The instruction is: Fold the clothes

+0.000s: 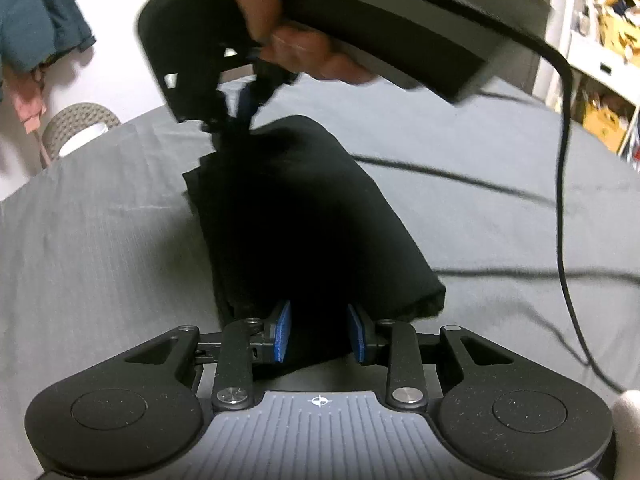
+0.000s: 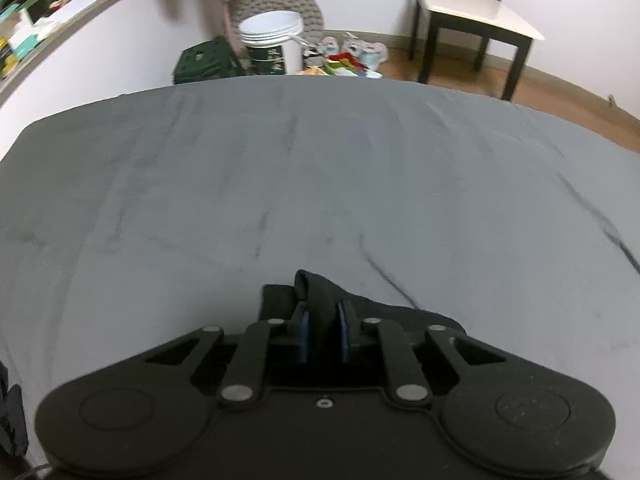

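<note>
Your left gripper (image 1: 319,330) is matte black, with two round discs at 7 and 5 o'clock, each joined to the fingers by flat link arms pinned with silver screws. Its fingers (image 1: 283,330) carry blue pads. Between the discs sits a grey ribbed panel (image 1: 320,428) bearing a small white crosshair mark. Your right gripper (image 2: 323,336) has the same black discs, link arms, silver screws and blue pads, but its centre is plain black with one small screw. A black cable (image 1: 564,208) trails from its grey-and-black handle (image 1: 400,24).
</note>
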Demonstrator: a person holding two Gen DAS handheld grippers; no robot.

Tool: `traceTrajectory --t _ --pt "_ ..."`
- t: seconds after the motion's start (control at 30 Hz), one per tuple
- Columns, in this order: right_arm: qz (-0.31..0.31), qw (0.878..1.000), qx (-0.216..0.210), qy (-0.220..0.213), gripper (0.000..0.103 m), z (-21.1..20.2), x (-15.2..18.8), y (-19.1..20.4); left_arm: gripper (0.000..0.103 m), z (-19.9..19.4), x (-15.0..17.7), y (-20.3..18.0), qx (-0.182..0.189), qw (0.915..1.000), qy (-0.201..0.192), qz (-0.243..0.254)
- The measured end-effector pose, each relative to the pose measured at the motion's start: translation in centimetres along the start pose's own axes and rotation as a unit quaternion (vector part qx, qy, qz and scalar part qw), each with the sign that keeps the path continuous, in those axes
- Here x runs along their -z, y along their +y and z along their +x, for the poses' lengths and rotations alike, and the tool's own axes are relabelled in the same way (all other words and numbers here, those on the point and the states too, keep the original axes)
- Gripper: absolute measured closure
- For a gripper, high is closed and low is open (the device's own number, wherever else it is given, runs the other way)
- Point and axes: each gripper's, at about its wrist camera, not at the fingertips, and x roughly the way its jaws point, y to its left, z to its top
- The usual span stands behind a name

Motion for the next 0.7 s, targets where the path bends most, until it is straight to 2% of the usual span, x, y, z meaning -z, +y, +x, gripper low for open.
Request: traceTrajectory --t 0.17,0.2,0.27,0.3,0.33,0.43,0.57,0.7 --pt "0.005 1.0 0.002 0.004 0.089 1.4 -0.4 1.1 0.072 -0.5 0.4 -0.9 -0.014 0.9991 0.003 0.039" --pt "0.014 1.0 0.007 0.004 0.085 1.9 -0.4 1.0 0.072 -0.8 0.5 -1.2 -0.015 0.9989 0.003 0.044" --pt "0.034 0.999 0.01 0.002 0.067 2.6 -0.5 0.8 0.072 -0.9 0.5 -1.2 -0.014 0.9988 0.002 0.046" --pt "0.052 0.999 -0.01 -0.002 0.052 2.5 -0.7 0.5 0.072 -1.0 0.4 -1.1 -0.012 0.9988 0.002 0.046" --pt "0.069 0.997 -0.03 -0.006 0.047 2.4 -0.9 0.3 0.072 -1.0 0.4 -1.0 -0.01 0.9989 0.003 0.046" --pt "0.076 0.994 -0.075 -0.033 0.047 0.0 -1.4 -0.1 0.072 -1.0 0.3 -0.8 -0.007 0.9987 0.004 0.05" --pt "0.046 0.991 -0.111 -0.058 0.047 -4.2 -1.2 -0.9 0.063 -1.6 0.3 -0.3 -0.005 0.9993 -0.01 0.035" --pt "0.009 0.993 -0.119 -0.025 0.073 -4.9 0.3 -1.9 0.063 -2.2 0.3 0.1 -0.002 0.9995 -0.026 0.018"
